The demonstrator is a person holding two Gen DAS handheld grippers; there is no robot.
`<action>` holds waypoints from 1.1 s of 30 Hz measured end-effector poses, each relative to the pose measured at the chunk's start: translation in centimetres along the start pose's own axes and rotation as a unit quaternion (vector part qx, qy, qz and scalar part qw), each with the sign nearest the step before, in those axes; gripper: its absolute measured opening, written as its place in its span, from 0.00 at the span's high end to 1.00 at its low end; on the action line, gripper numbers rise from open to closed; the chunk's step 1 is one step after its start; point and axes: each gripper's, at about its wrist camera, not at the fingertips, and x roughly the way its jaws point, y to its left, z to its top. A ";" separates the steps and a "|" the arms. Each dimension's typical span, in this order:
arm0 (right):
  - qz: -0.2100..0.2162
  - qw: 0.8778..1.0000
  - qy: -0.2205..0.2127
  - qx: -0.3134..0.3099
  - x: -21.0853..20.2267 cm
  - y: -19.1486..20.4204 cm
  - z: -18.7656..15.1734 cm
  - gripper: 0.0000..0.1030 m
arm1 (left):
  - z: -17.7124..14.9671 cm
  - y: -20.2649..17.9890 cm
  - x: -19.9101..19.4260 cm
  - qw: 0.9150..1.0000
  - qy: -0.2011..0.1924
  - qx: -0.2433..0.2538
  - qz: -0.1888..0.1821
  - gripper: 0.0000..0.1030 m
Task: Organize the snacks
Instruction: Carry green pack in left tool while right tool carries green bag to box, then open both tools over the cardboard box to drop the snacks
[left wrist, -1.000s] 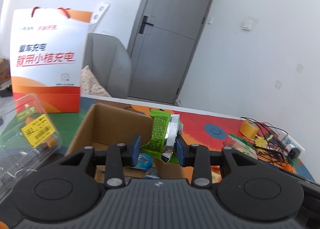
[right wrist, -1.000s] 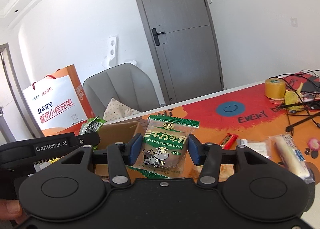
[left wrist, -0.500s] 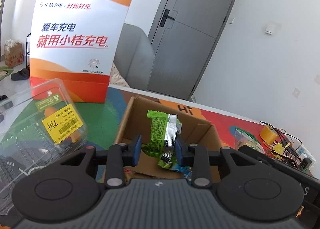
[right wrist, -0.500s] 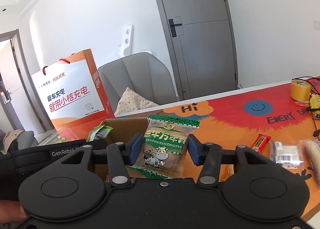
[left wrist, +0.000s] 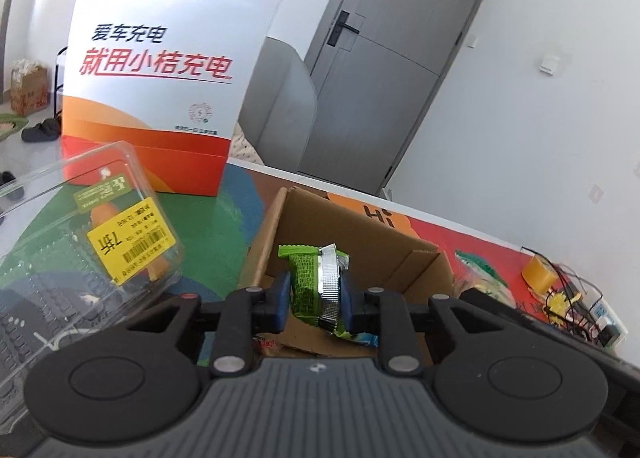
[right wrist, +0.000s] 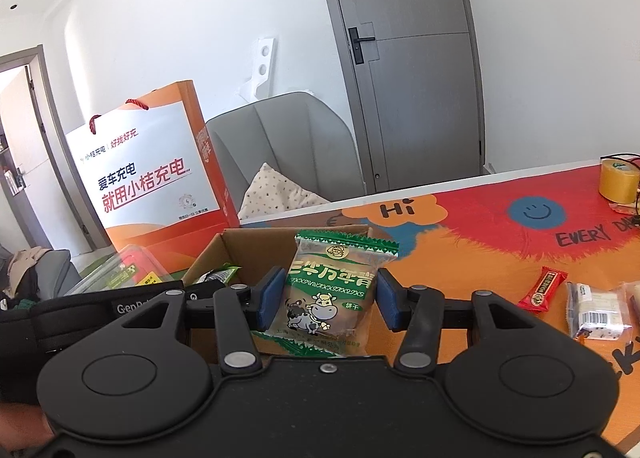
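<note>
My left gripper (left wrist: 314,292) is shut on a green and silver snack packet (left wrist: 316,282) and holds it over the open cardboard box (left wrist: 360,230). My right gripper (right wrist: 326,298) is shut on a green cow-print biscuit packet (right wrist: 334,290) and holds it just in front of the same box (right wrist: 256,246). The left gripper's body (right wrist: 100,314) shows at the left of the right wrist view, with its green packet (right wrist: 218,276) at the box. A few packets lie inside the box, mostly hidden.
An orange and white paper bag (left wrist: 168,66) stands behind the box. A clear plastic clamshell (left wrist: 88,230) sits left of it. A red bar (right wrist: 542,290) and wrapped snacks (right wrist: 598,310) lie on the colourful mat at right. A tape roll (right wrist: 618,180) and cables are at far right.
Both grippers have moved left and closer to the box while keeping their packets. The left gripper's packet is now lower, over the box opening.
</note>
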 end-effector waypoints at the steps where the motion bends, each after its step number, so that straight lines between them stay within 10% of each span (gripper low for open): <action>1: 0.001 1.000 0.001 -0.001 0.1 0.2 0.0 0.52 | 0.1 0.1 -0.2 1.000 -0.002 -0.001 0.001 0.75; 16: 0.040 0.999 -0.001 0.023 0.8 1.4 0.8 0.50 | 0.7 1.9 -3.4 0.999 -0.031 -0.019 0.020 0.55; 33: 0.004 0.999 -0.017 0.039 -3.5 -1.8 -0.1 0.23 | -0.8 0.0 -5.0 0.998 -0.036 0.001 0.043 0.14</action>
